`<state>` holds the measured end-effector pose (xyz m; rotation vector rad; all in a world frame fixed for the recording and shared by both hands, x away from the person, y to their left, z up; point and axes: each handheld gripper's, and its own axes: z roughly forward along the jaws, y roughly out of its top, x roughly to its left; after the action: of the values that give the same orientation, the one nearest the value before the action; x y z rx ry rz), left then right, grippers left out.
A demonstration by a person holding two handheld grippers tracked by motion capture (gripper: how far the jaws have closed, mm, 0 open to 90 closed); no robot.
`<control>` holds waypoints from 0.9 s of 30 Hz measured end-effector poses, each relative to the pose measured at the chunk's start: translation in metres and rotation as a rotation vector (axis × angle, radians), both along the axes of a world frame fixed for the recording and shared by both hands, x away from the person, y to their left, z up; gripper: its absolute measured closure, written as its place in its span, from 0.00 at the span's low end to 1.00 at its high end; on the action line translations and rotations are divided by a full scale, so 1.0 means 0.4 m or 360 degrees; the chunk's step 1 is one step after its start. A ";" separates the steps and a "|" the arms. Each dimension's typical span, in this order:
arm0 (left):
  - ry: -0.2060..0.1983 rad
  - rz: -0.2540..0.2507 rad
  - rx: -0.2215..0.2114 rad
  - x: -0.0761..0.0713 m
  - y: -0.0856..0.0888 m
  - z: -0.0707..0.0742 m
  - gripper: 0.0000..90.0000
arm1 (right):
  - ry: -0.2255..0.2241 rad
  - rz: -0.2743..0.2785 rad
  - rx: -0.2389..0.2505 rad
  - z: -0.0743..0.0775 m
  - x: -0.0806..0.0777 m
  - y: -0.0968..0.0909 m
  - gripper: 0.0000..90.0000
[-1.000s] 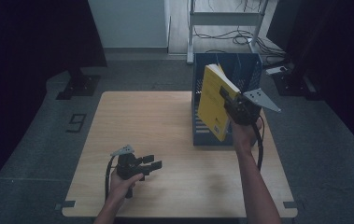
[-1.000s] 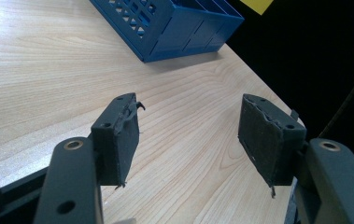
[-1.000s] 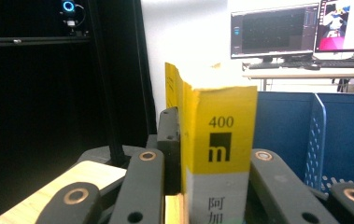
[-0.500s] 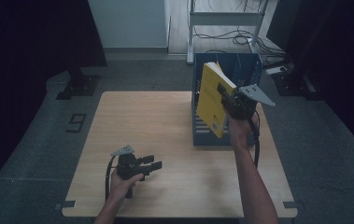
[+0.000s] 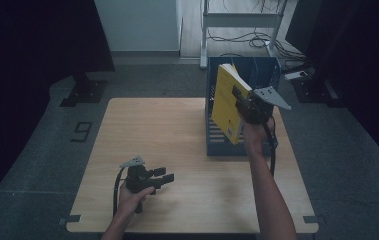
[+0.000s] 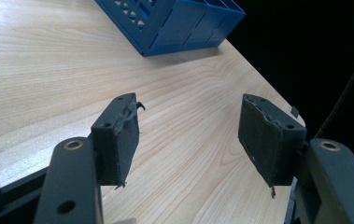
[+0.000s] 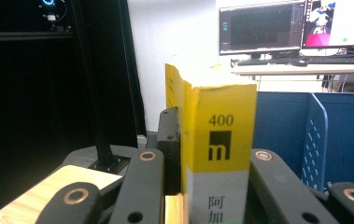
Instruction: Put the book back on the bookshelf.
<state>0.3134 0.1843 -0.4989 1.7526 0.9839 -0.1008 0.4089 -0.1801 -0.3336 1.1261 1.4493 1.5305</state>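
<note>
A thick yellow book (image 5: 225,103) is held upright and tilted above the blue crate (image 5: 216,138), over its left part. My right gripper (image 5: 241,101) is shut on the book; in the right gripper view the book's spine (image 7: 220,140), marked 400, sits between the jaws. My left gripper (image 5: 164,178) rests low over the table near the front left, open, with nothing between its pads (image 6: 121,140). The left gripper view shows the crate's corner (image 6: 174,23) farther off on the wood.
The wooden table (image 5: 167,125) has bare room left of the crate. Its right edge (image 6: 277,100) lies close beyond my left gripper. A desk with monitors (image 7: 296,28) stands behind the crate, and a metal shelf frame (image 5: 242,25) with cables is on the floor beyond.
My right gripper has lifted the yellow book a little higher and farther over the crate. The left gripper has stayed in place.
</note>
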 end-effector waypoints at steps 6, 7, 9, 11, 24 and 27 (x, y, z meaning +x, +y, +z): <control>0.0003 -0.0004 0.0004 0.000 -0.002 -0.002 0.42 | 0.0013 -0.0020 -0.0002 -0.005 0.013 0.001 0.83; 0.0002 -0.0002 0.0003 0.000 -0.002 -0.002 0.42 | 0.0013 -0.0024 -0.0002 -0.006 0.015 0.001 0.83; 0.0003 -0.0001 0.0002 0.000 -0.001 -0.002 0.42 | 0.0018 -0.0030 0.0003 -0.009 0.019 0.001 0.83; 0.0003 -0.0001 0.0002 0.000 -0.001 -0.002 0.42 | 0.0021 -0.0032 0.0002 -0.010 0.025 0.002 0.83; 0.0003 0.0008 -0.0008 0.001 0.009 -0.001 0.42 | 0.0026 -0.0080 -0.0026 -0.033 0.074 0.024 0.83; 0.0002 0.0010 -0.0009 0.001 0.009 -0.002 0.42 | 0.0031 -0.0094 -0.0014 -0.041 0.079 0.023 0.83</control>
<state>0.3137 0.1881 -0.4995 1.7447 0.9890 -0.1007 0.4404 -0.1710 -0.3500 1.1714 1.4220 1.4745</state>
